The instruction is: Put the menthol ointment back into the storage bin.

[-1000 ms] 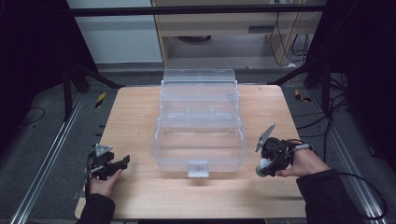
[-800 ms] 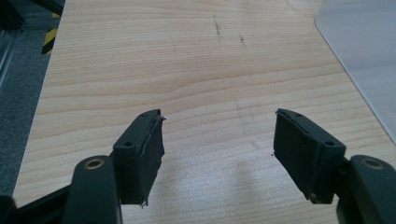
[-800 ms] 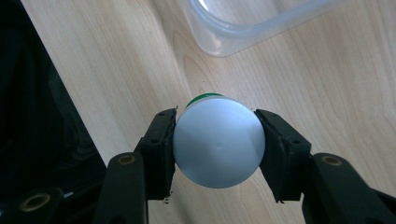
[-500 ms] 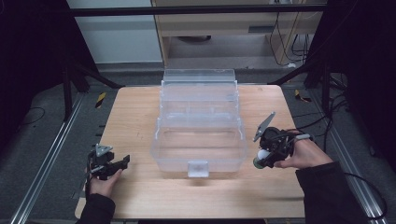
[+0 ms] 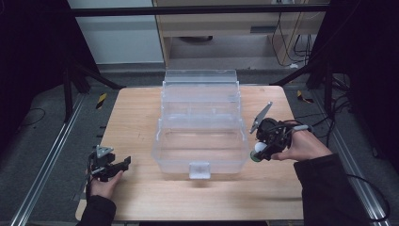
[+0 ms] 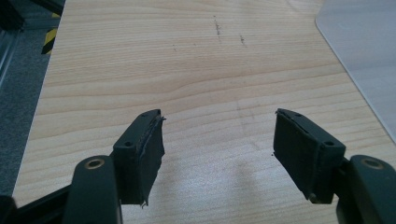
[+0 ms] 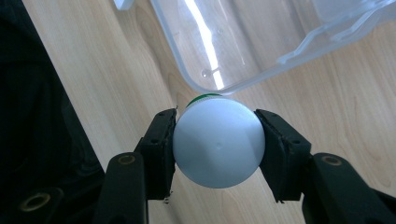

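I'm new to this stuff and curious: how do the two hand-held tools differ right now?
The left tool is open with nothing between its jaws; the right tool is shut on a white round cap. The left tool sits apart from the clear plastic box, while the right is close beside it. Both have black padded jaws.

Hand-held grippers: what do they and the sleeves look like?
Both are black. The left hand-held gripper has two blocky black jaws with screw holes and worn pad edges. The right hand-held gripper carries a grey three-cornered plate and trails a cable. Both sleeves are dark.
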Demonstrator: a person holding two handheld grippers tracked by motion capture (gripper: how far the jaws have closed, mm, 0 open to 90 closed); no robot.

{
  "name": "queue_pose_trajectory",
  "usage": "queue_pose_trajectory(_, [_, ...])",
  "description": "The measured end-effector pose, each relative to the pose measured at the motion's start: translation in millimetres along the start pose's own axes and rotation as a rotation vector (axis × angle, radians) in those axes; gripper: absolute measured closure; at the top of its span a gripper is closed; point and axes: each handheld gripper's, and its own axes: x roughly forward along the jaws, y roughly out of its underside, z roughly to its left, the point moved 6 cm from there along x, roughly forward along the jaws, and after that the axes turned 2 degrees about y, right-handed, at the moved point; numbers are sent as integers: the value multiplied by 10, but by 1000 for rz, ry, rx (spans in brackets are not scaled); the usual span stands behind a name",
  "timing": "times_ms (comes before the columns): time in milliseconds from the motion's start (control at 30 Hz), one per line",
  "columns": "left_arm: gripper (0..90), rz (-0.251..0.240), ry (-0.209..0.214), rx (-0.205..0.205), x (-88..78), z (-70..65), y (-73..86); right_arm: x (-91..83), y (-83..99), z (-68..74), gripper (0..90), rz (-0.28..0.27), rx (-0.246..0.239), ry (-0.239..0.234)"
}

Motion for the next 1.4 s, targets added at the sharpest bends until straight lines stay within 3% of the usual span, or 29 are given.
queue_pose_trajectory(433, [329,-3,2,-2,-2,1,-4,75,-287,-38,504,-22,-23,-16])
queue_pose_trajectory(867, [330,-7,2,-3,-10,10,-9,423,-526,-100,504,-38,-33,-37])
queue_pose_trajectory(1400, [331,-4,0,0,-2,10,-7,768,-413,-126,504,-9,-36,-52])
